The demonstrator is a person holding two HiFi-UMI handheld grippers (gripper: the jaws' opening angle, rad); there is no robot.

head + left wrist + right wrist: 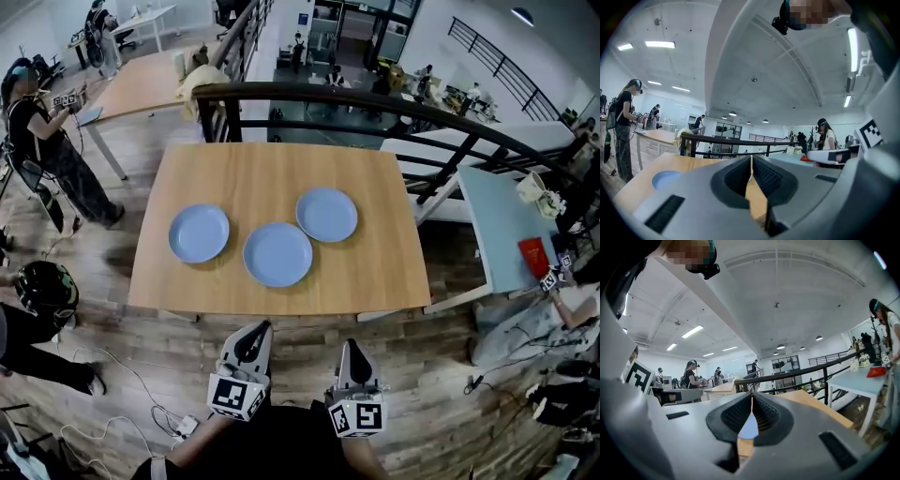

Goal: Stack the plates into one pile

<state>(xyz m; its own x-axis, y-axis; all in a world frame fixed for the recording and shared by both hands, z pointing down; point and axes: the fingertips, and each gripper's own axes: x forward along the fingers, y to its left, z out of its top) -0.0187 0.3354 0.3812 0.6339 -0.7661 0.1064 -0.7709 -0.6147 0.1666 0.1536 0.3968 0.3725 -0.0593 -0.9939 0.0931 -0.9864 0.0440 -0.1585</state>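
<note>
Wooden table [281, 169] ahead of you carries three blue plates, all lying flat and not stacked. The left plate [199, 233] sits apart. The middle plate [277, 253] is nearest your edge, and the right plate [326, 215] is close beside it, farther back. They look stiff, smooth and probably slick. If they are ceramic they will chip when dropped, so treat them as fragile.

Each plate lies flush on the wood, so the rim is your only hold. Work one jaw under the near lip and pinch edge-on, and expect the plate to droop from that grip.

Your left gripper [255, 330] and right gripper [352, 347] both hang short of the table, jaws pressed together with nothing between them. You must spread them first.

Nothing else sits on the table. A railing [375, 101] runs behind its far edge, and people stand at other tables well away, none in your path.
</note>
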